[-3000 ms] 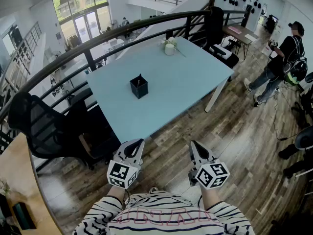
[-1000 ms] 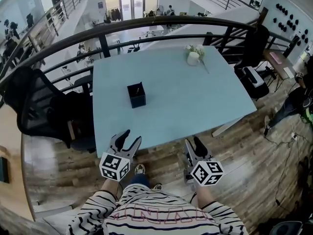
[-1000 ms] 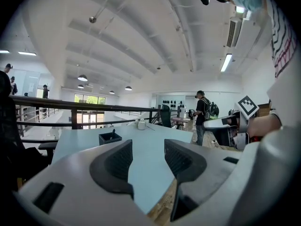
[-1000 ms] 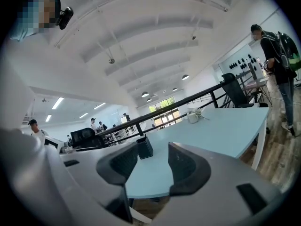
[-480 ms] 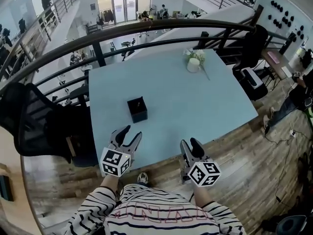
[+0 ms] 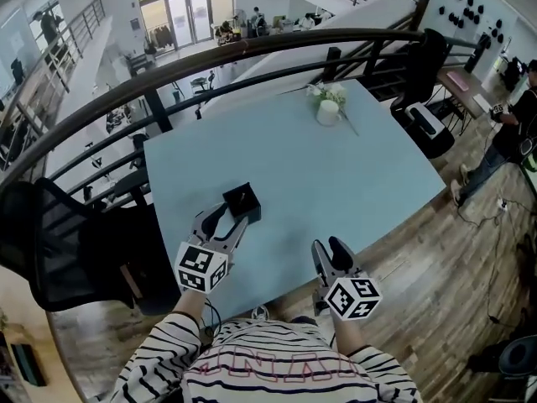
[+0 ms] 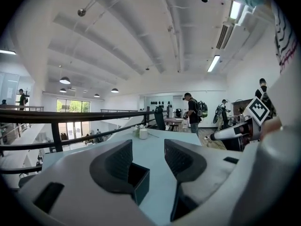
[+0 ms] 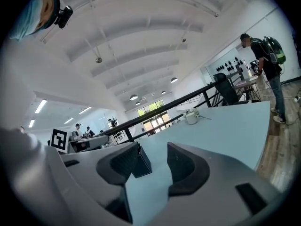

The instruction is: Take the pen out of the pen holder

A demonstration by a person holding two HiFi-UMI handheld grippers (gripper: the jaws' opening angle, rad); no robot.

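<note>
Head view: A person in a striped shirt point(image 6: 268, 368) stands at the near edge of a light blue rectangular table point(image 6: 352, 175), a gripper in each hand. The small black square pen holder point(image 6: 243, 201) sits on the table's left half. A faint pale streak in its opening is all that shows of the pen point(image 6: 241, 196). The left gripper point(image 6: 223, 223), tongs spread, points at the holder's near side with its tips right beside it. The right gripper point(image 6: 330, 254), also spread, hangs over the table's near edge, well apart from the holder. A white vase of flowers point(image 6: 327, 110) stands at the far edge, before a black metal railing point(image 6: 252, 53).

Left gripper view: The left gripper point(image 7: 148, 157) has its dark pads parted. The pen holder point(image 7: 139, 183) sits just ahead, partly hidden behind the left-hand jaw and not pinched. The vase point(image 7: 143, 133) stands far down the table, and the right gripper point(image 7: 235, 133) shows at the right.

Right gripper view: The right gripper point(image 8: 150, 161) is spread with only bare tabletop between its pads. The pen holder point(image 8: 141, 163) appears beyond the left-hand jaw, and the left gripper point(image 8: 89, 142) lies further left. A person with a backpack point(image 8: 265, 65) stands on the wooden floor past the table.
</note>
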